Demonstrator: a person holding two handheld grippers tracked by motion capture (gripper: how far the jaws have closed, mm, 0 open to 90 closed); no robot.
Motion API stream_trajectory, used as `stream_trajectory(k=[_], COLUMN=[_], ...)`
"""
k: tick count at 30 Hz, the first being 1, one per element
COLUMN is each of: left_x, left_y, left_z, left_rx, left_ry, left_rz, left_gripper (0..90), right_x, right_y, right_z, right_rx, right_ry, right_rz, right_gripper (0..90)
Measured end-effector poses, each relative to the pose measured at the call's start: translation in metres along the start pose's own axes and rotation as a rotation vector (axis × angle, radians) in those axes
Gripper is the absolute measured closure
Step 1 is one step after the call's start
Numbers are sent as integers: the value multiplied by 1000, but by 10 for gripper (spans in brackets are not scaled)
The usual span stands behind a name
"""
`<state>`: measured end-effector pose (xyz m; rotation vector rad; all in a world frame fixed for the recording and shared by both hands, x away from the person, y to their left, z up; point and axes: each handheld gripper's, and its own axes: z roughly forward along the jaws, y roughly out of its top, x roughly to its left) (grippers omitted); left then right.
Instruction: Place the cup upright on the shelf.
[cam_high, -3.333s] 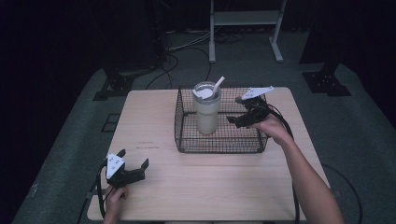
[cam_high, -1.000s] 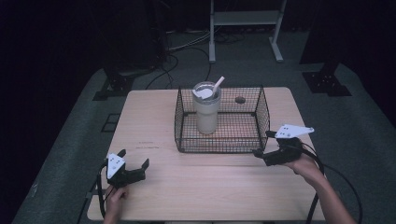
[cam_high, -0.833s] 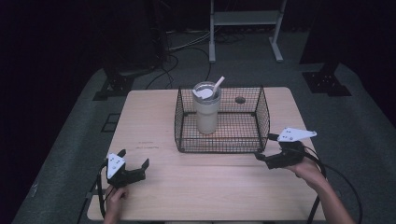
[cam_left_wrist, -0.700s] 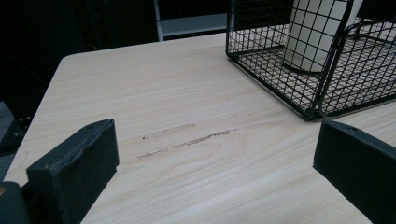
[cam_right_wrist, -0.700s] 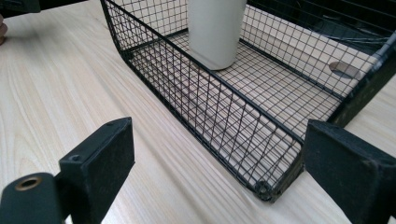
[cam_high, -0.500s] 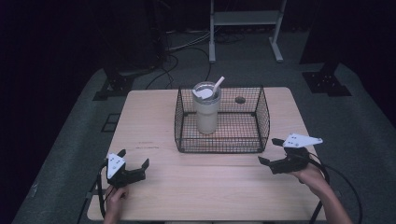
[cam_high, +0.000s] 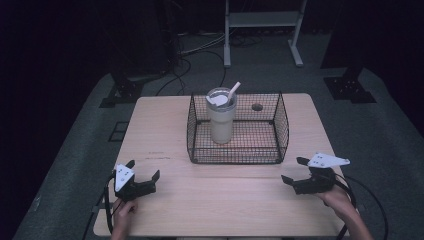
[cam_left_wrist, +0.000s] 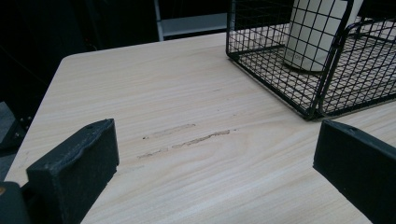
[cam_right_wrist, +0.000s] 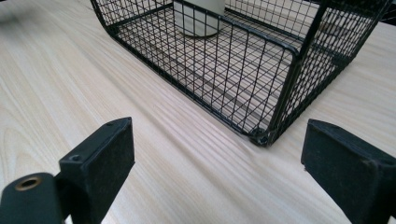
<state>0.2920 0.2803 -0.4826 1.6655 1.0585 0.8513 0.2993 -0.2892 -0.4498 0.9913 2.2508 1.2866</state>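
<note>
Here, both grippers low, right gripper (cam_high: 296, 171) spread

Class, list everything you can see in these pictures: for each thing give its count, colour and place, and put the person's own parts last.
Table: one, light wood, centre of the high view.
Wire basket: one, black, on the table's far half.
Tumbler: one, cream with lid and straw, upright inside the basket's left part.
Round hole: one, dark, in the tabletop behind the basket.
Frame: one, pale metal, on the floor beyond the table.
Left tongs: one, black, open, near-left of table.
Right tongs: one, black, open, near-right.
Hands: two, holding the tongs.
</note>
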Motion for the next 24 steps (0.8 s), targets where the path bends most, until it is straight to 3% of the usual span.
stream_trajectory(k=[12,19,24], left_x=[0,0,-1], left_y=[0,0,0], left_z=[0,0,1], left_rx=[-1,-1,1], left_ry=[0,2,3], left_rz=[-1,-1,1], left_gripper=[0,0,0], right_x=[-1,4,18], right_y=[-19,-29,-37], right_z=[-5,-9,-12], right_rx=[-13,-53,-125], right_ry=[-21,-35,-92], right_rz=[35,53,45], right_gripper=[90,90,90])
